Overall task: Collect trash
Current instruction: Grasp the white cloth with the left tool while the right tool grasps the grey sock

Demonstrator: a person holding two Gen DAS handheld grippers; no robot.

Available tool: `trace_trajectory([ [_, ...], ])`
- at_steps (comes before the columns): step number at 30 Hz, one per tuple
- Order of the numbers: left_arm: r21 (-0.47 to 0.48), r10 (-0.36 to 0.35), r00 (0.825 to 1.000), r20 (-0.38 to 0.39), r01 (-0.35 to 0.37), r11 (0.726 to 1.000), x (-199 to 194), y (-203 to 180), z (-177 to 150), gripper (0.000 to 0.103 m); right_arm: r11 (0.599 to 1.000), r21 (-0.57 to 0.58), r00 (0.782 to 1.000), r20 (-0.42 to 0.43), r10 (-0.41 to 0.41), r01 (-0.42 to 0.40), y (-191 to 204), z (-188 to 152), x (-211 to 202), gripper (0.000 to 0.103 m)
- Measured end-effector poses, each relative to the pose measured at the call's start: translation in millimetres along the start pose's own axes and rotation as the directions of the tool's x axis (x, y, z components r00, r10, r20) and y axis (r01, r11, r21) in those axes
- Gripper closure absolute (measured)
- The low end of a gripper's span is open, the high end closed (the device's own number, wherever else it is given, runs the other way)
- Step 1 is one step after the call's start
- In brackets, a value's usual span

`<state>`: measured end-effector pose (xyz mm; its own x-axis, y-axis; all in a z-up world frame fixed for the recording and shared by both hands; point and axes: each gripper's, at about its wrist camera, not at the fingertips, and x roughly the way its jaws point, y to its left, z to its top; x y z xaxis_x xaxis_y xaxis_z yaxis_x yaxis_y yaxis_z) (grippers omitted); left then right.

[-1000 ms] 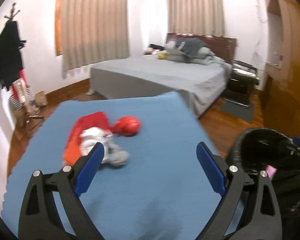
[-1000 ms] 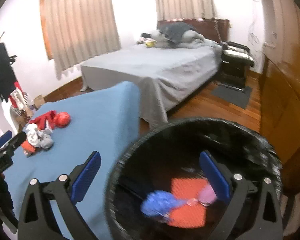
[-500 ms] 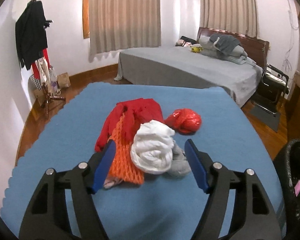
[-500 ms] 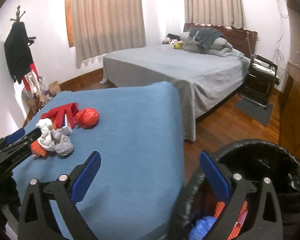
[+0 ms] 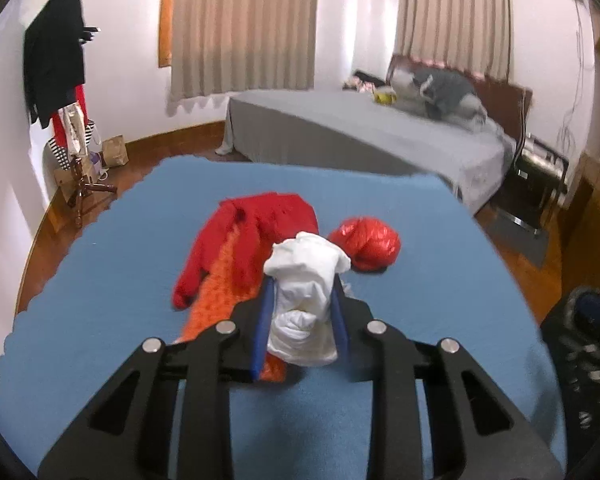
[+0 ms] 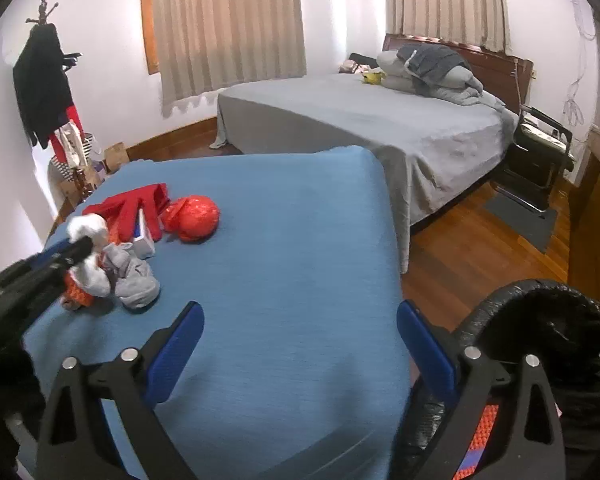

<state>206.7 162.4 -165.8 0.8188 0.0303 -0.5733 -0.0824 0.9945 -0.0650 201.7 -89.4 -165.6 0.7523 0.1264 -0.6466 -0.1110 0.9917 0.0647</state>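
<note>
A pile of trash lies on the blue-covered table (image 5: 420,320): a white crumpled wad (image 5: 304,264), a red sheet (image 5: 260,220), an orange net (image 5: 220,292) and a red crumpled bag (image 5: 366,242). My left gripper (image 5: 302,284) has its jaws closing, and both blue pads press the sides of the white wad. In the right wrist view the same grip shows at the far left on the white wad (image 6: 86,228), with a grey wad (image 6: 136,280) and a small white box (image 6: 144,244) beside it. My right gripper (image 6: 298,312) stands open over bare blue cloth, holding nothing.
A black-lined bin (image 6: 540,320) with trash inside stands at the table's right, off its near corner. A grey bed (image 6: 360,120) lies beyond the table. A coat stand (image 5: 56,80) rises at the left wall. A dark chair (image 6: 540,148) stands on the wooden floor.
My left gripper moved forward onto the pile and its jaws closed from wide apart onto the white wad. My right gripper swung left, away from the bin and over the table.
</note>
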Motion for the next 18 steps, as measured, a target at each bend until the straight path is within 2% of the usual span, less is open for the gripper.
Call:
trace_trajectory([
  [5,-0.024,0.010,0.999,0.043,-0.009,1.000,-34,15,-4,0.077,0.999,0.007,0.999,-0.005,0.045,-0.045,14,2,8,0.008],
  [11,-0.014,0.092,0.996,0.007,-0.092,0.996,-39,43,-20,0.077,0.991,-0.001,0.991,-0.032,0.130,-0.130,50,8,27,0.014],
  [18,-0.048,0.147,0.989,-0.016,-0.148,0.988,-41,76,-28,0.077,0.977,-0.073,0.976,-0.105,0.193,-0.201,101,8,53,0.019],
])
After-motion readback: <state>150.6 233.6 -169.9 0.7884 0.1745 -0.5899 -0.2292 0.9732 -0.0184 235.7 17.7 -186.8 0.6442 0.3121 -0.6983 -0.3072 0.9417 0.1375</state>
